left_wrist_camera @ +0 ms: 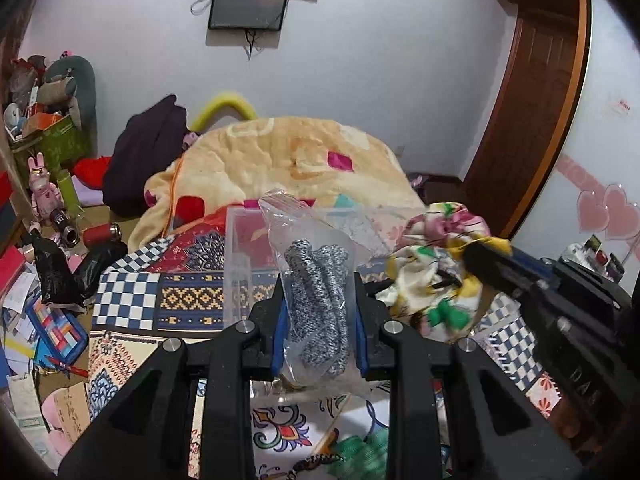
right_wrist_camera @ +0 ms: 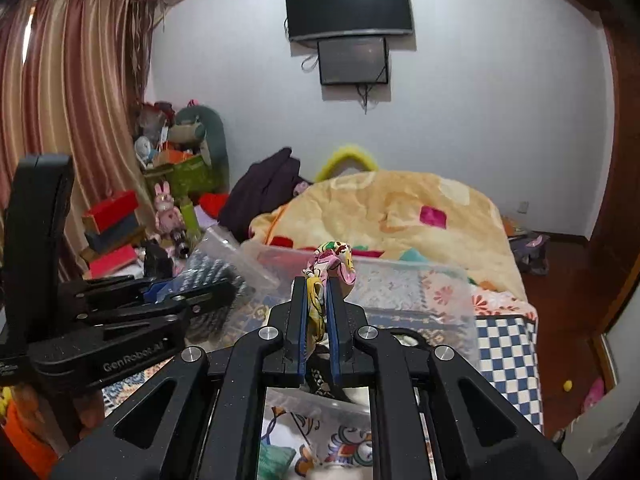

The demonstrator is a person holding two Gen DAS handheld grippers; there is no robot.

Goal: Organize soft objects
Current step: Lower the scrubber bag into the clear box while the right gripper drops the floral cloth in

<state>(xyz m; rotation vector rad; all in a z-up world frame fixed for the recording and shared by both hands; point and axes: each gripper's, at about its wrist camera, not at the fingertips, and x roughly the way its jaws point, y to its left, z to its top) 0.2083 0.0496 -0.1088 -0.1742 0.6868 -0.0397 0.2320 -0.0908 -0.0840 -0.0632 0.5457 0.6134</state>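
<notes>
1. Two grippers are at work over the bed, and we see each one pinching something soft.
2. Our left gripper is pressed against a clear zip bag that holds grey-and-white knitted gloves; the bag stands upright between the blue pads.
3. From the right wrist view we see that same left gripper at the left, with the bag sticking out near the bin's corner.
4. Our right gripper is squeezed tight on a floral cloth, which bunches up above the fingertips.
5. In the left wrist view the cloth hangs in a crumpled mass at the right, caught by the right gripper.
6. We see a clear plastic bin resting on the patterned bedspread, just beyond both grippers; both held items are close to its near rim.
7. Behind the bin lies a cream blanket, and a television hangs on the wall.
</notes>
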